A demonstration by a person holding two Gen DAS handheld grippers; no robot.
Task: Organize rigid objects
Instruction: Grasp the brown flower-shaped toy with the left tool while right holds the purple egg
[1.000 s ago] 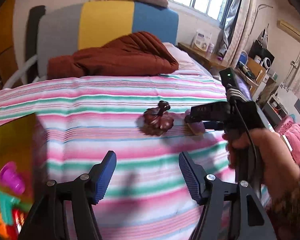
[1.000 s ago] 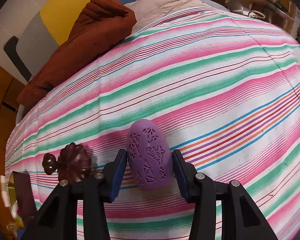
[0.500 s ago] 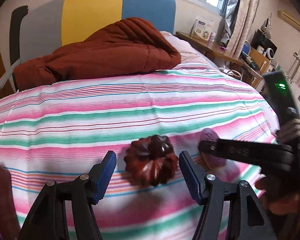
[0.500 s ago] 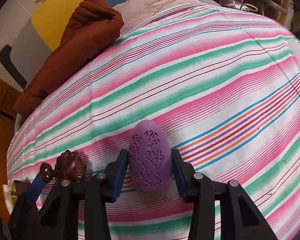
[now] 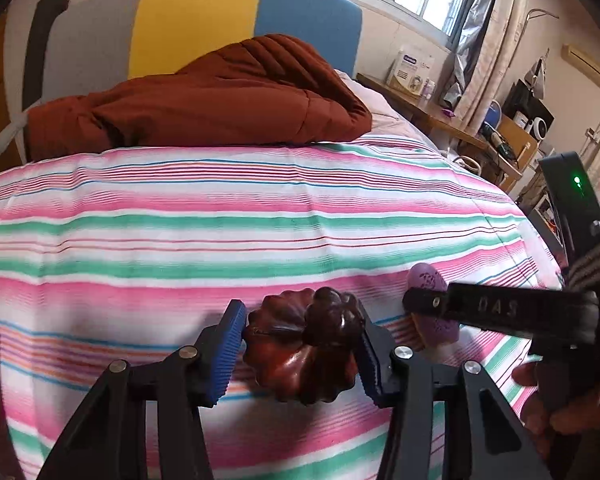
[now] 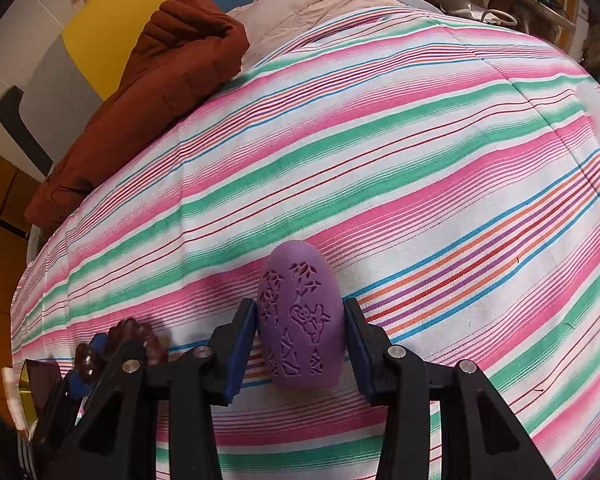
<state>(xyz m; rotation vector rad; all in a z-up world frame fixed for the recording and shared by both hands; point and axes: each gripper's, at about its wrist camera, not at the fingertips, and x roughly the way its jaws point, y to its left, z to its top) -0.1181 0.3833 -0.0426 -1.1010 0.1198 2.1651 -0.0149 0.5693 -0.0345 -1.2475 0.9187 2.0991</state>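
**Entry: two carved pieces, one per gripper, on the striped bedspread**

Left gripper (image 5: 300,348): I have its blue pads pressed against both sides of a dark red-brown carved wooden ornament (image 5: 304,354), lobed like a gourd, resting on the striped bedspread (image 5: 220,232).

Right gripper (image 6: 300,350): my fingers bracket a purple egg-shaped piece (image 6: 302,320) with an incised pattern. The pads sit right at its flanks; I cannot tell whether they grip it. It lies on the same bedspread, just to the right of the ornament.

Background: a rust-brown quilted jacket (image 5: 204,96) heaped at the colour-blocked headboard (image 5: 196,24); a cluttered wooden desk (image 5: 452,128) under the window.
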